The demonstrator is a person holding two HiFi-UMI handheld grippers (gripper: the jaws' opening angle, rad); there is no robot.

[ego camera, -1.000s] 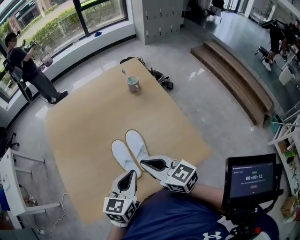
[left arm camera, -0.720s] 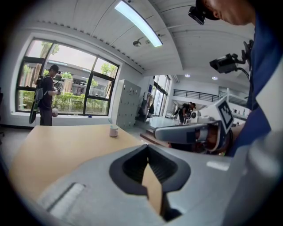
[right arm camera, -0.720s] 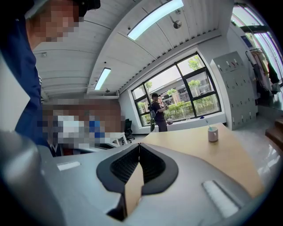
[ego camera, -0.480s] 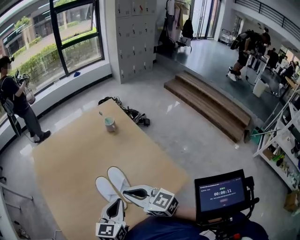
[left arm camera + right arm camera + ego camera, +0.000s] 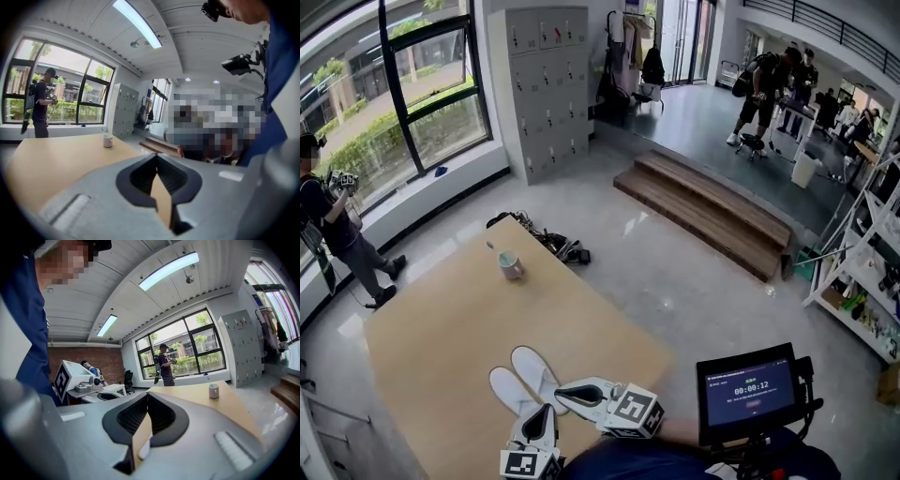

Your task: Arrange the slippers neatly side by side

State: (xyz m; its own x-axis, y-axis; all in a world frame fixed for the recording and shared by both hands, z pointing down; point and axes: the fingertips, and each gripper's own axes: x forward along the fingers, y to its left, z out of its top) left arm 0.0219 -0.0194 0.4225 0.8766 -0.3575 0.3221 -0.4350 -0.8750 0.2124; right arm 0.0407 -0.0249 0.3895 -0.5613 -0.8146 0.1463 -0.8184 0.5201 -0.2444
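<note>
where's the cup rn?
In the head view the cup stands near the far edge of the tan surface, left of centre, well beyond the pair of white slippers and near the black gear on the floor.

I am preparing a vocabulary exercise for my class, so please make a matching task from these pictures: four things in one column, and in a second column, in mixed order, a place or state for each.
Things:
1. slippers
2. cup
3. left tool
4. screen

Place or state:
A. shut, with nothing between the jaws
B. lit, low at the right of the head view
C. alone, at the far end of the tan surface
D. side by side, at the near end of the tan surface

Right pairs: 1-D, 2-C, 3-A, 4-B.
</note>
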